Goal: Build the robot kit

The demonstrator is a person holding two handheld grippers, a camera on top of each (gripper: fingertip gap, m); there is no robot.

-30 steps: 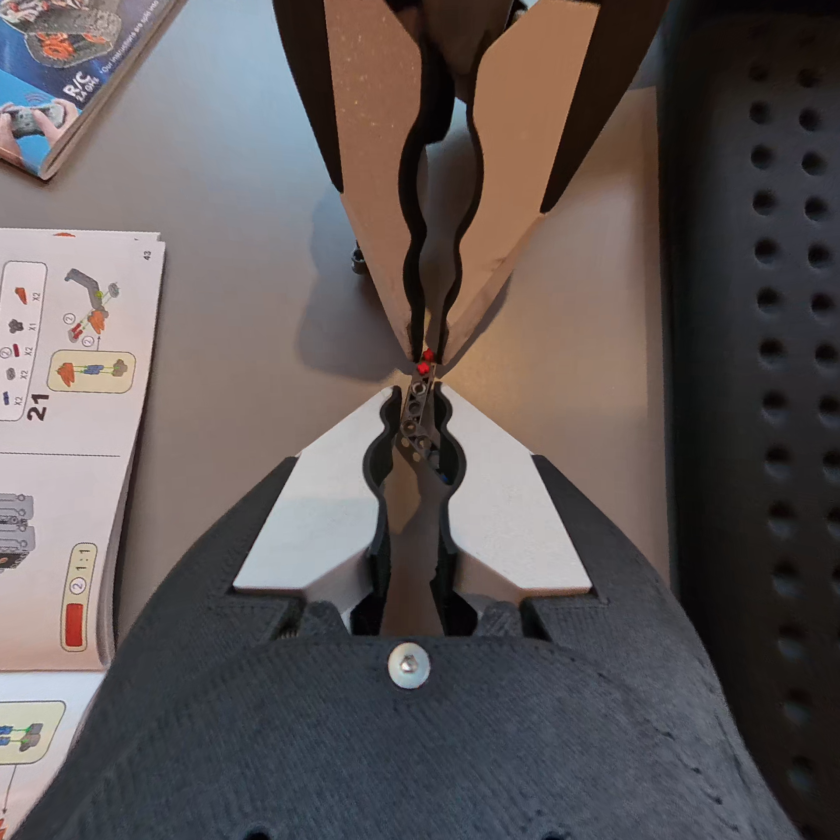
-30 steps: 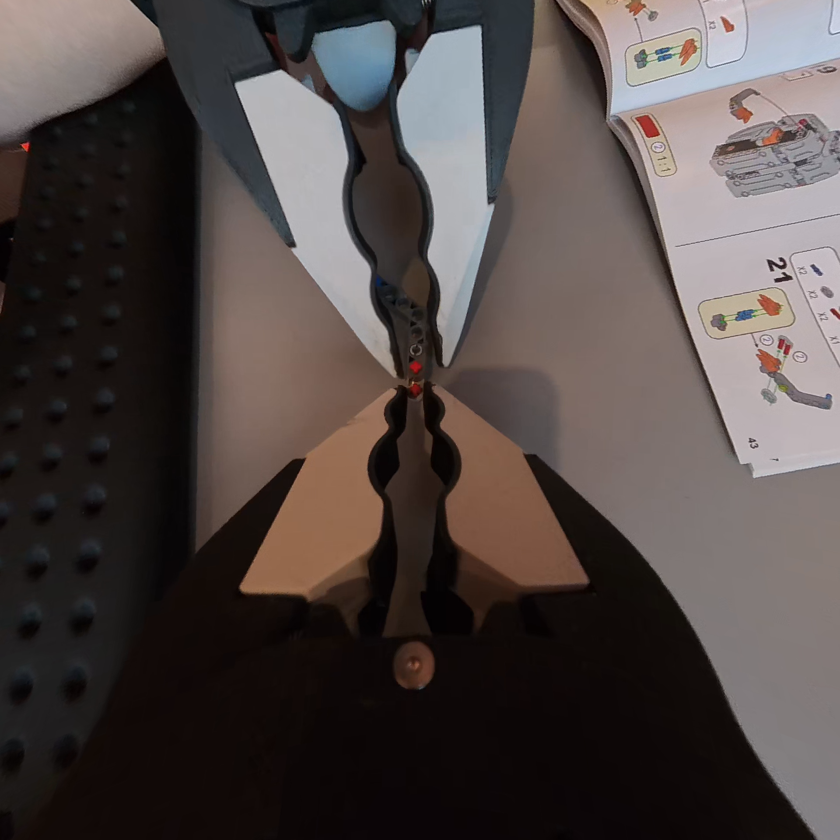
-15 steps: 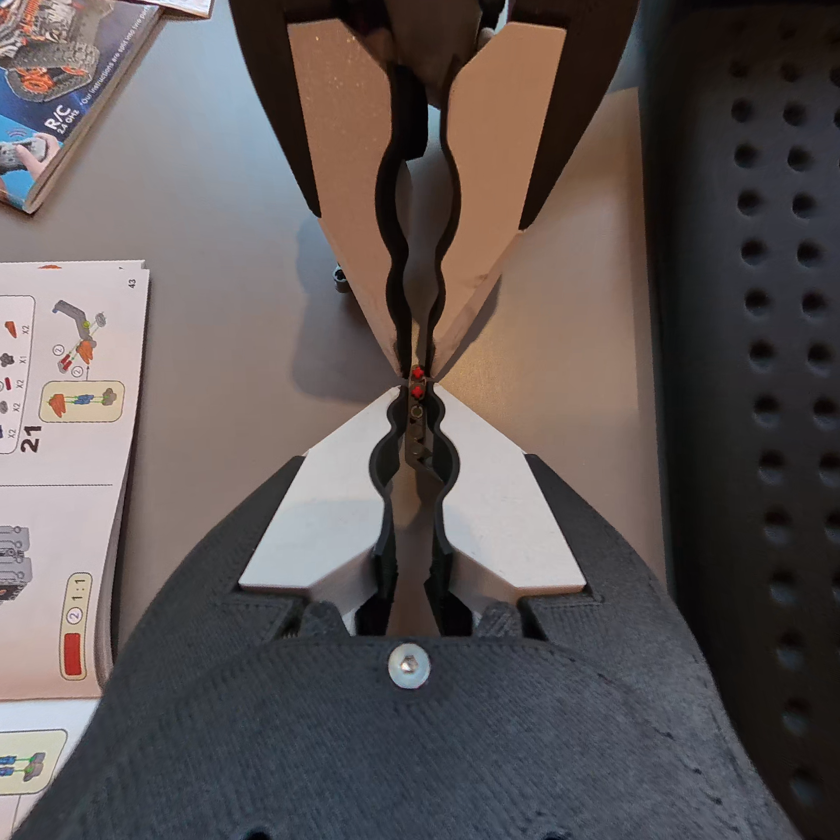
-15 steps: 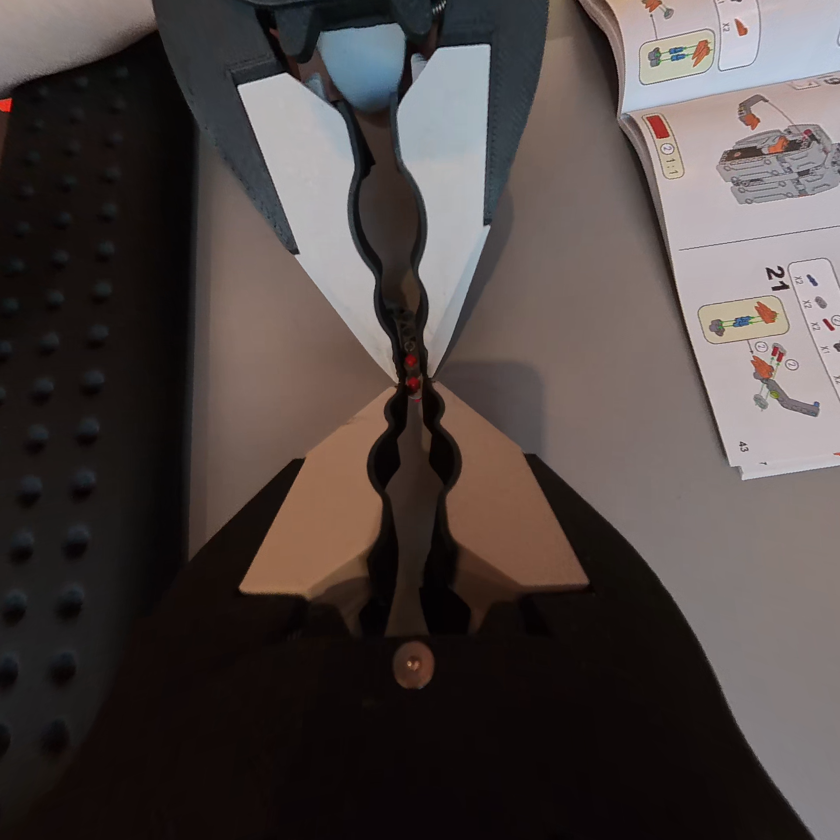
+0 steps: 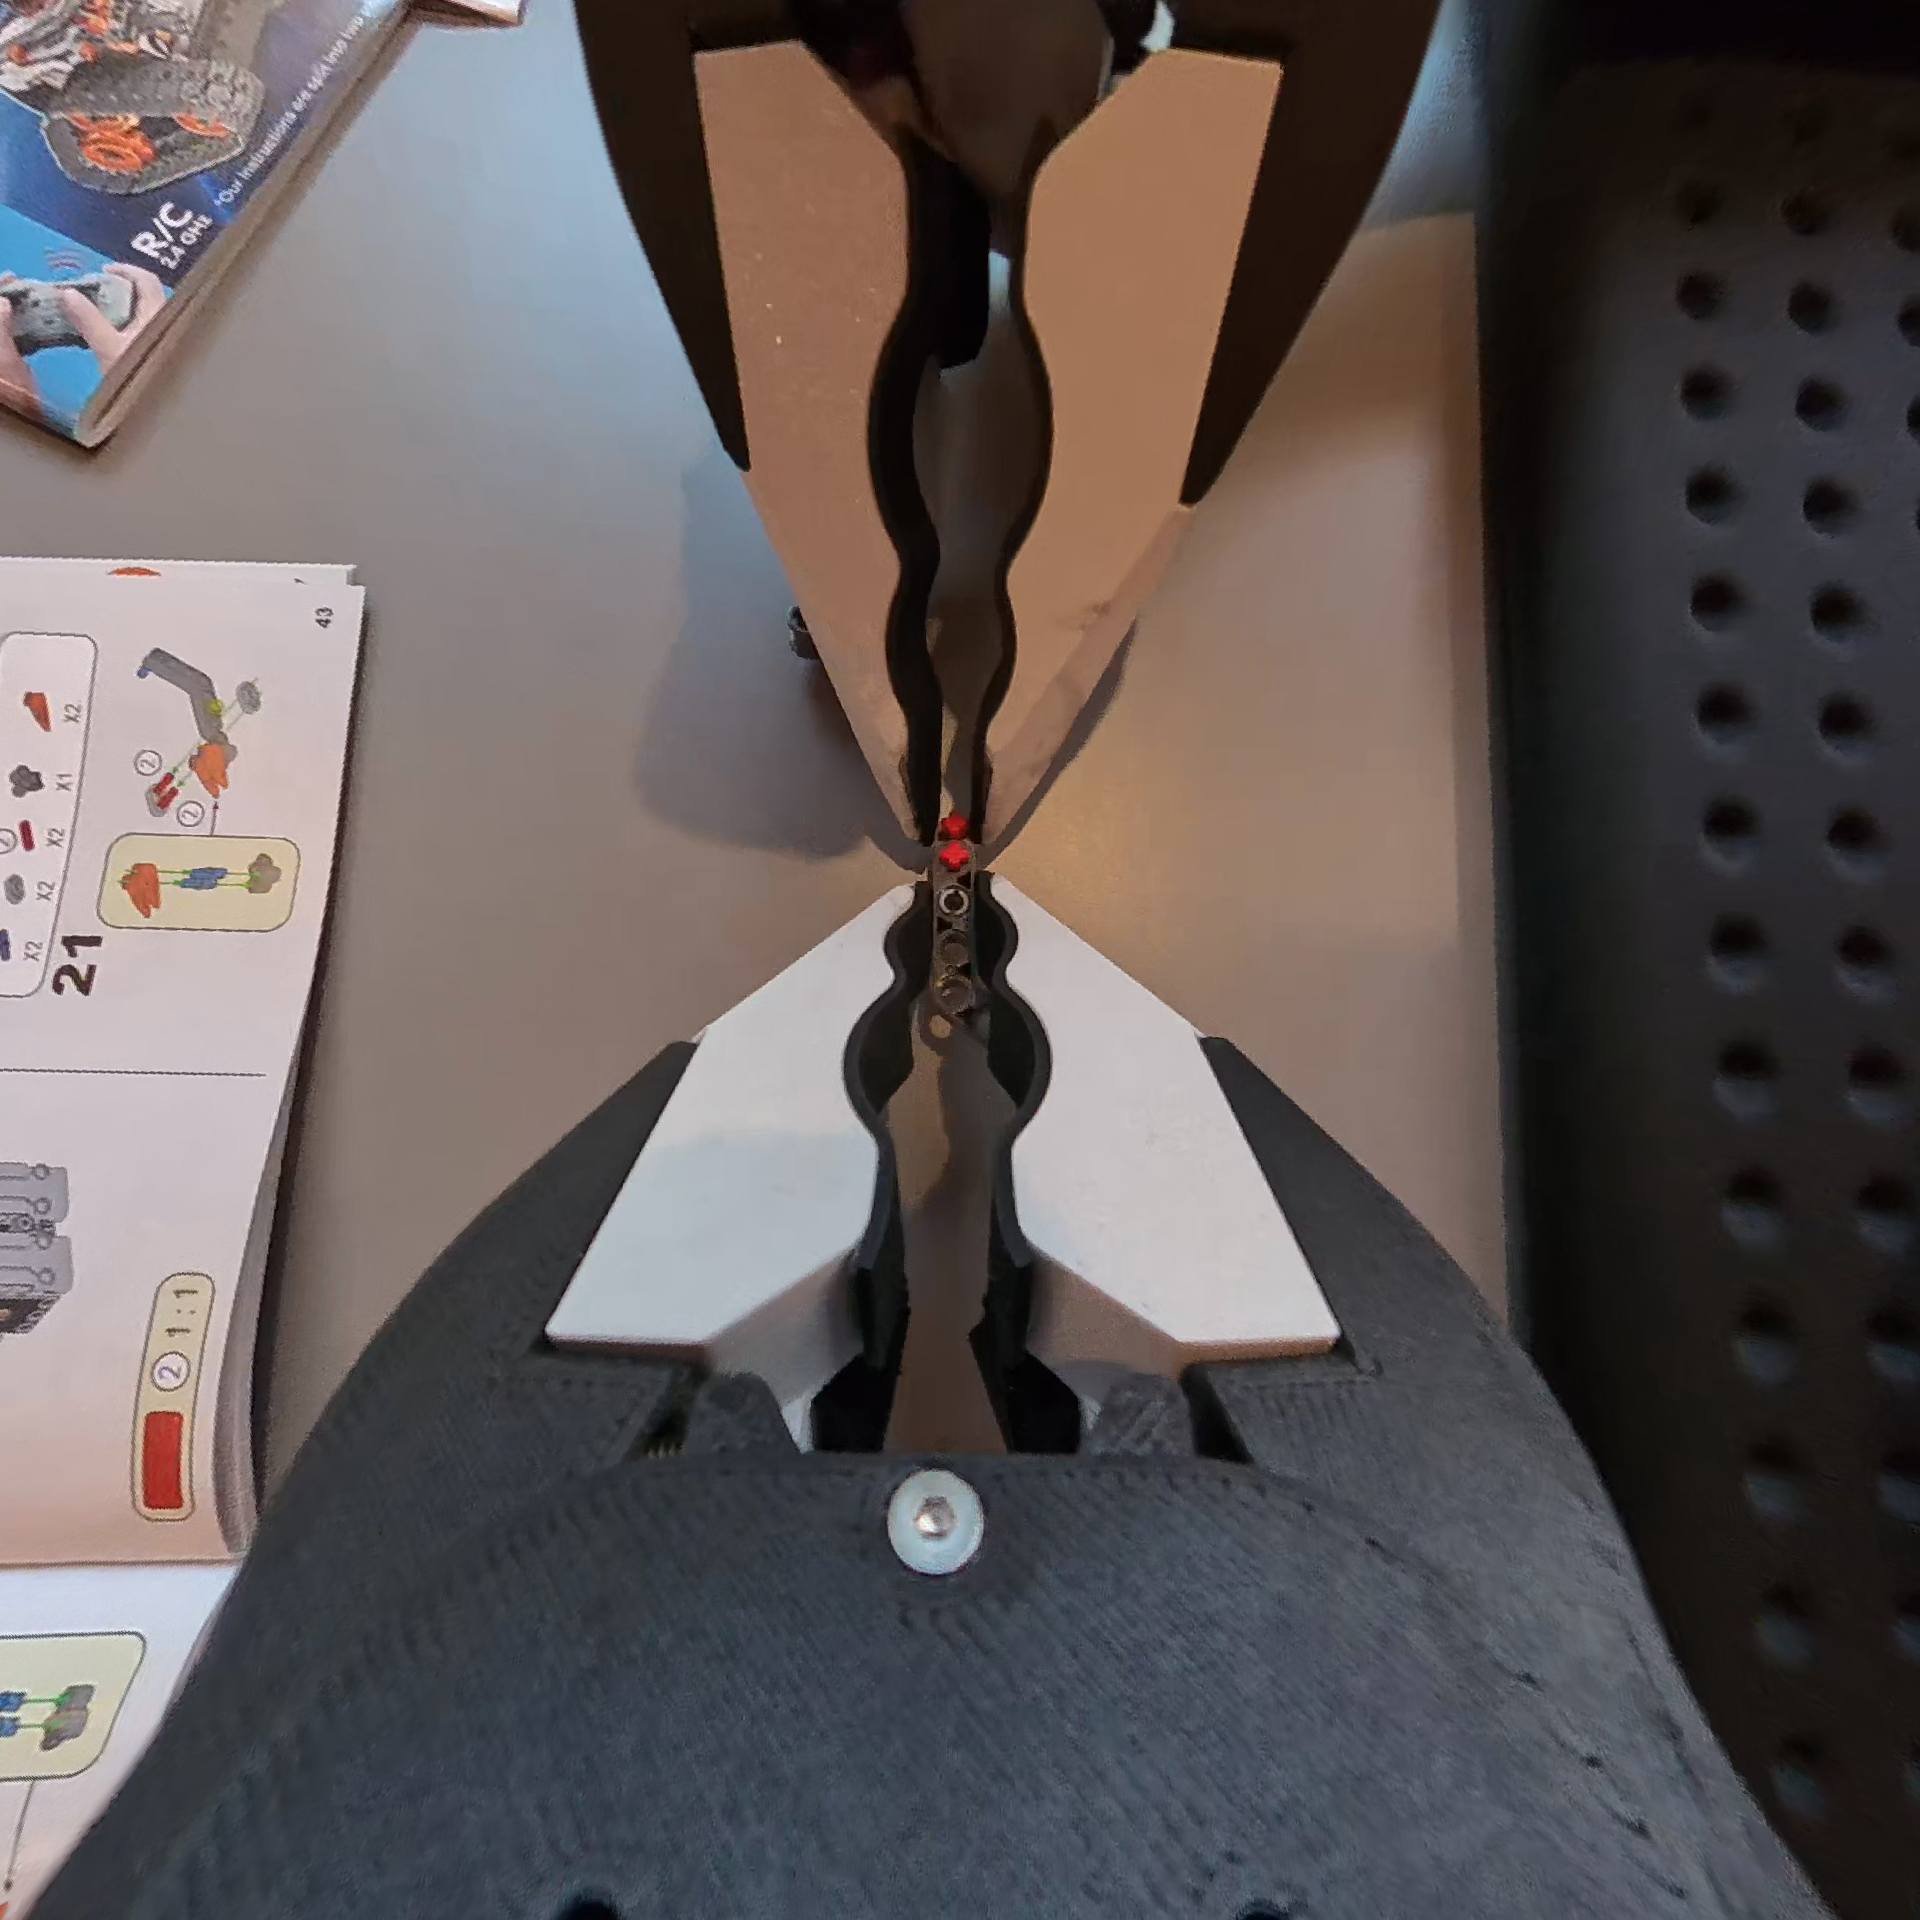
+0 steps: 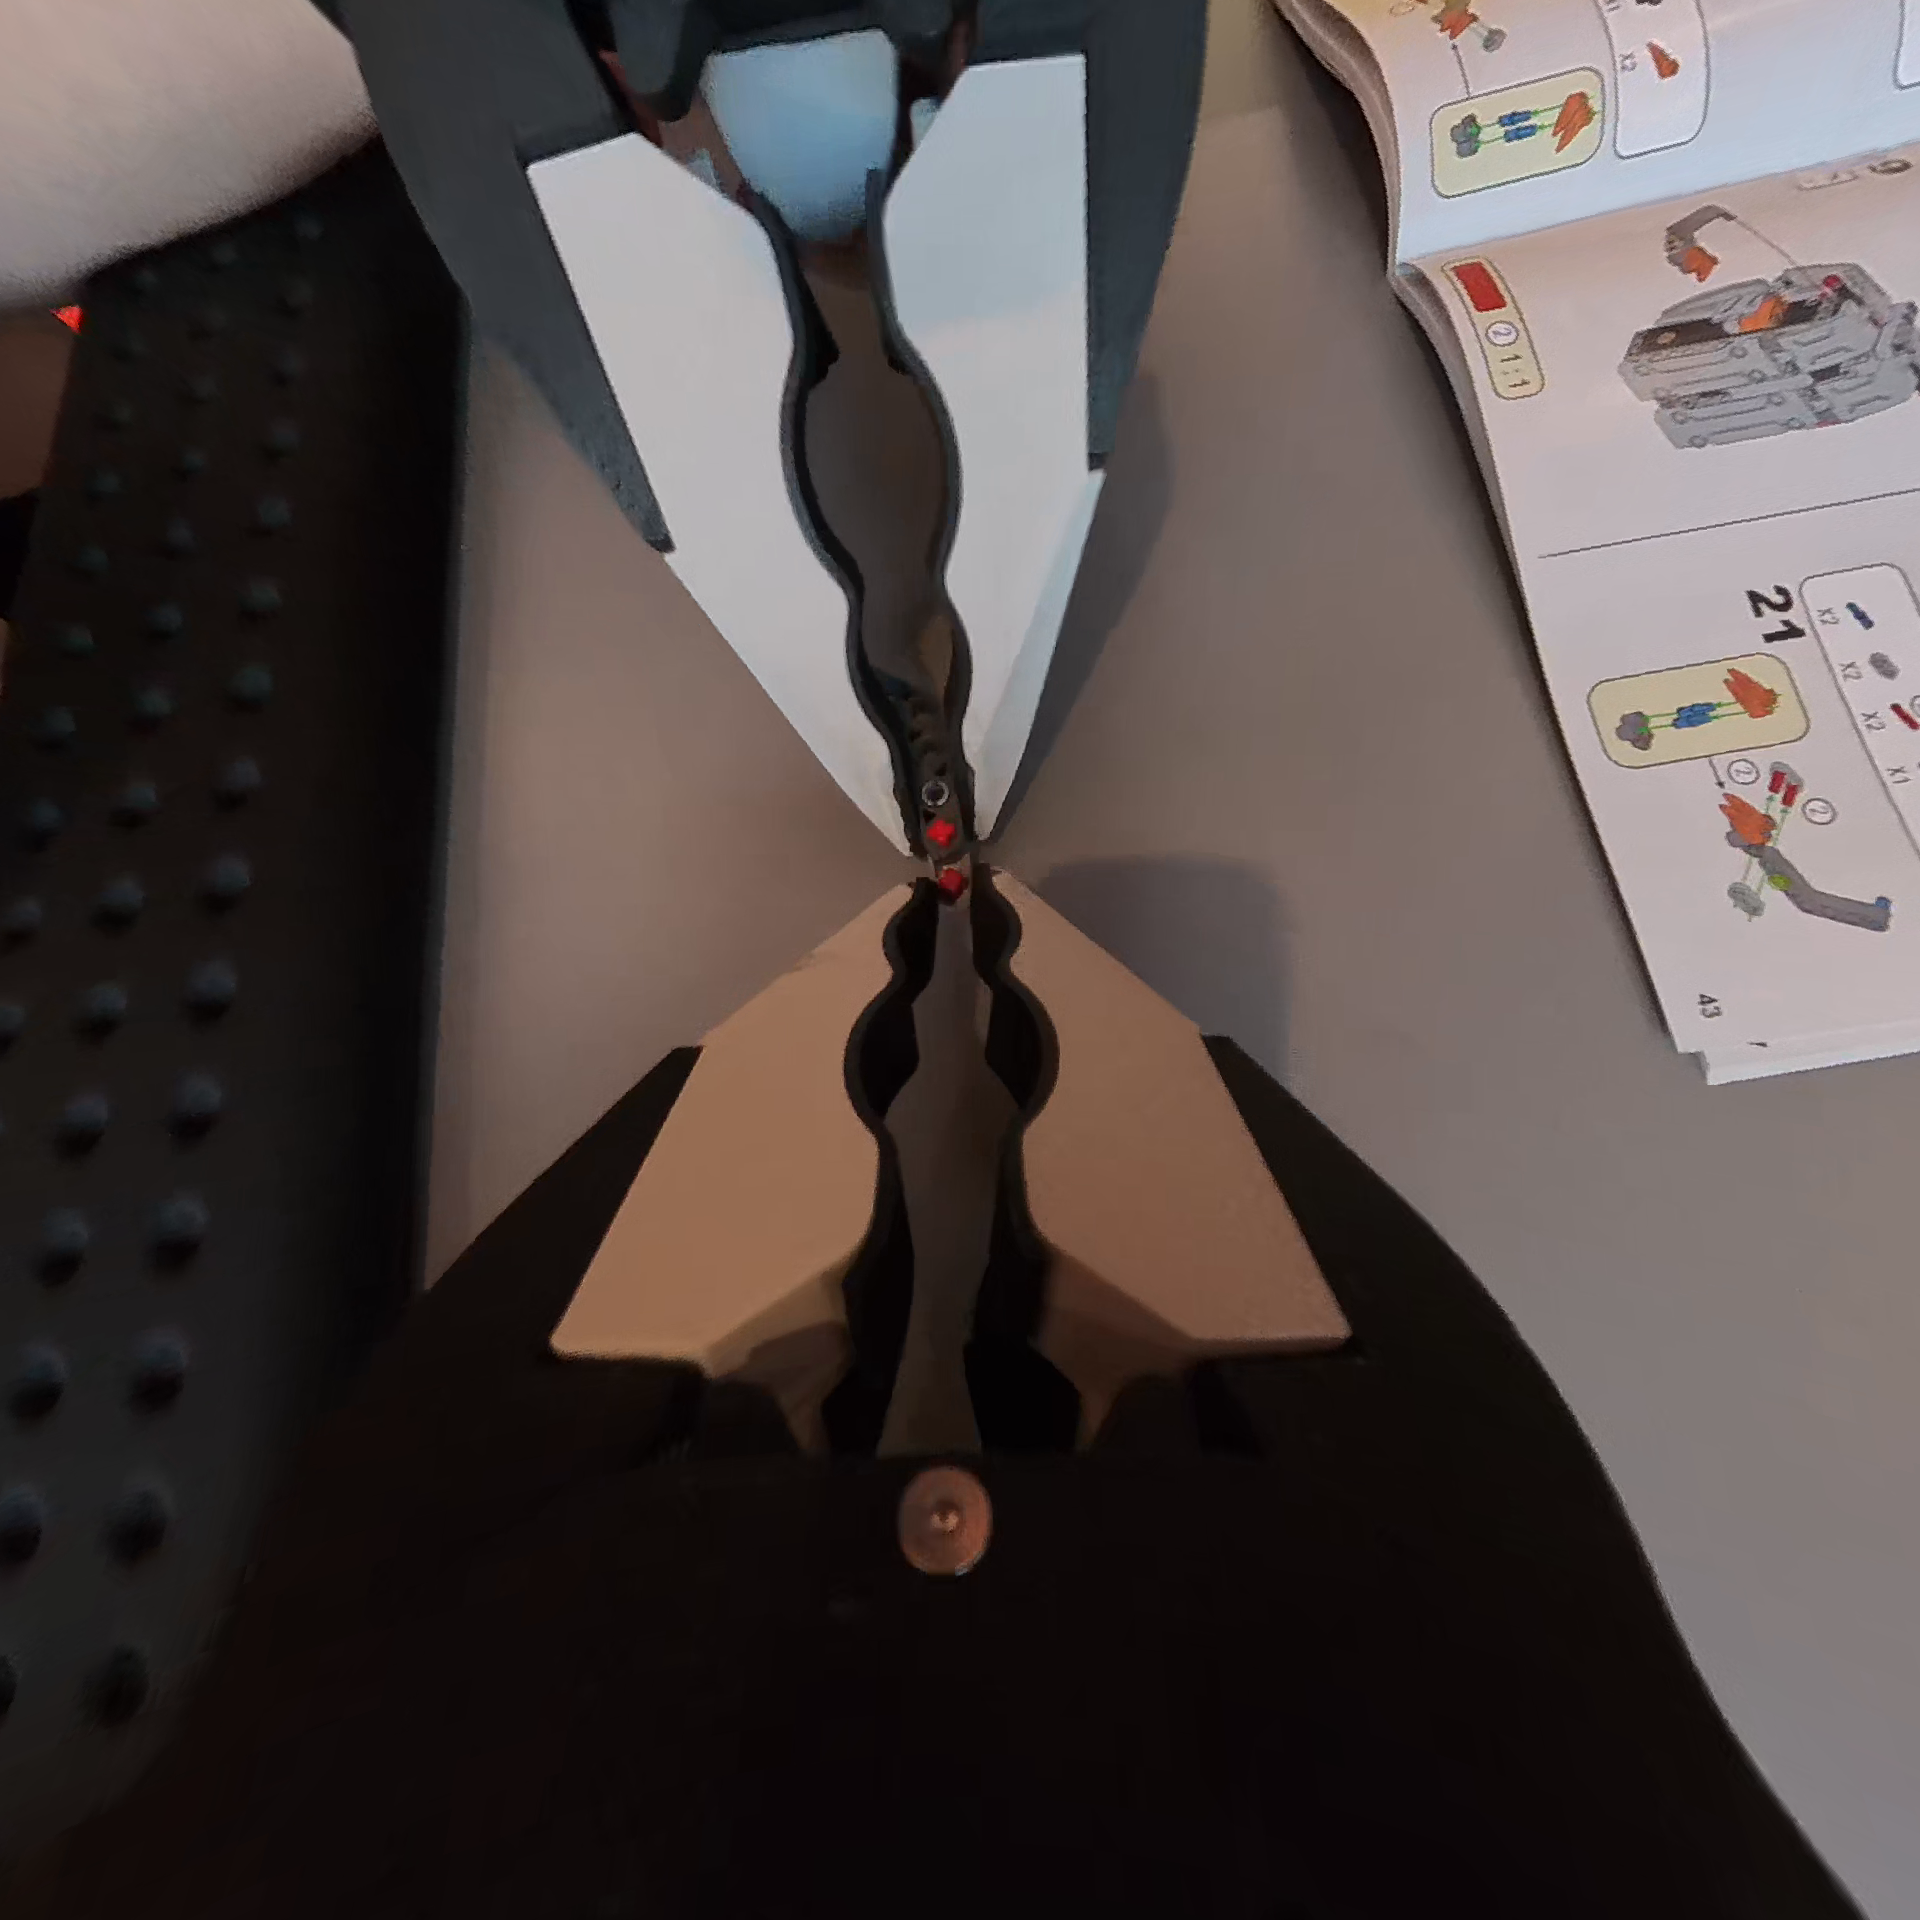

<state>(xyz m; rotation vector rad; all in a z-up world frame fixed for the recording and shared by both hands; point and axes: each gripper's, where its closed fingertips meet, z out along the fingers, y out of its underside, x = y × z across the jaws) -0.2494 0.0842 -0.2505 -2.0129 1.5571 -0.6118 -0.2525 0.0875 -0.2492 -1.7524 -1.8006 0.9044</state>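
Observation:
My left gripper [image 5: 954,896], with white fingers, is shut on a dark grey beam with holes [image 5: 954,951] and holds it above the table. A red pin [image 5: 955,856] sits in the beam's far end. My right gripper [image 6: 948,891], with tan fingers, comes from the opposite side, tip to tip with the left. It is shut on a second red pin [image 6: 950,882], which touches the end of the beam [image 6: 932,774]. In the right wrist view the left gripper [image 6: 940,847] reaches in from the top. Whether the second pin sits in a hole is hidden.
An open instruction booklet [image 5: 156,987] lies on the grey table, also in the right wrist view [image 6: 1714,623]. A blue printed booklet [image 5: 156,187] lies beyond it. A black studded mat [image 5: 1745,831] [image 6: 156,883] runs along the other side. A small dark part [image 5: 798,629] lies under the right gripper. The tips of both grippers are at nearly the same place.
The grey beam has turned from tilted to straight, in line with both grippers. A second red pin now shows at the beam's end. Both grippers stay tip to tip.

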